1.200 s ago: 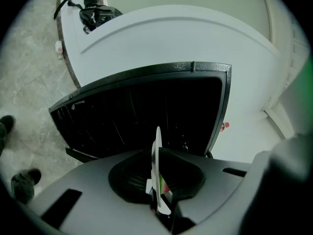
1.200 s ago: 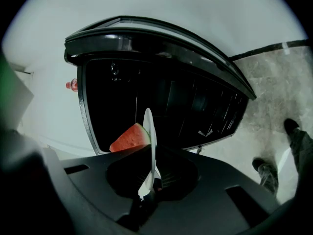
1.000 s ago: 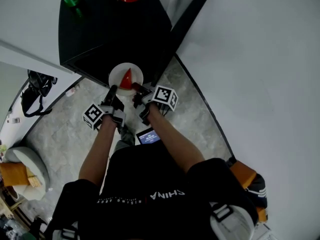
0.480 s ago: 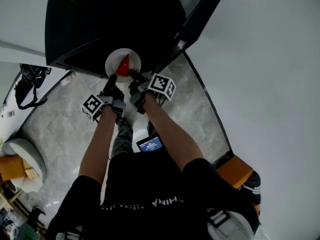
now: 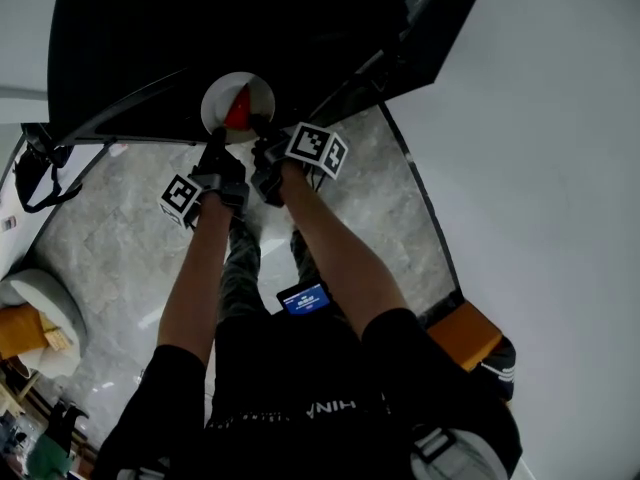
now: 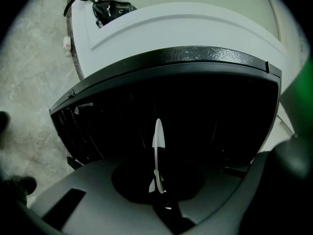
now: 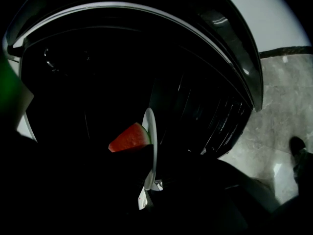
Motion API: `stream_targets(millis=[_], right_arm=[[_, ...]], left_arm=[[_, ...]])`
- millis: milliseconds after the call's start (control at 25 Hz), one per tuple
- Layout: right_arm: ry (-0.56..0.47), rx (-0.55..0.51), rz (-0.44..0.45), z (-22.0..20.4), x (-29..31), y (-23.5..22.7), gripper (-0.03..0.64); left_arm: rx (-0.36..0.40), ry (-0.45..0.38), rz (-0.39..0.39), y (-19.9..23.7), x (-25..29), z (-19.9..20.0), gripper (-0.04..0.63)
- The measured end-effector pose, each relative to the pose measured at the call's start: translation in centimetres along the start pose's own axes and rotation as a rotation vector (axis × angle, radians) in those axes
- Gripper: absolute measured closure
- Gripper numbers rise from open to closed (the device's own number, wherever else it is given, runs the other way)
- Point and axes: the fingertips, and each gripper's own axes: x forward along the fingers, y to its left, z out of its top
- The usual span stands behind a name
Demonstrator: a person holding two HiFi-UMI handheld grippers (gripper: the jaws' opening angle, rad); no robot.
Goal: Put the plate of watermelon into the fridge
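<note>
Though edge-on, one plate [image 7: 154, 151], one watermelon wedge [image 7: 129, 137].

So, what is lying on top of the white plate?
One red watermelon wedge lies on the plate. The left claw and right claw grip its near rim and cover that part.

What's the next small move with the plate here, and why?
Probably ease the plate forward, level, into the fridge. The left gripper and right gripper each clamp its near rim, the watermelon slice sits on it, and it is only at the dark opening, not yet set down.
</note>
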Motion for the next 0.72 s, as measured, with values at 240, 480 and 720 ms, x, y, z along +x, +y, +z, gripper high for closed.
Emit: stream_targets(millis=[240,480,720], right_arm=[[0.001,-0.053,-0.019,1.3,1.9,-1.9,0.586],[0.017,-0.115,-0.031,2.5,3.4,-3.0,0.586],[0.063,-0.168,-0.031,2.9,4.4,-2.9,0.586]], left_arm=[[0.009,-0.026,-0.016,2.1,2.2,0.5,0.571],[0.03,-0.05,-0.012,3.2,4.0,0.8,0.571],[0.035,-0.077,-0.012,3.4,5.0,1.8,0.573]])
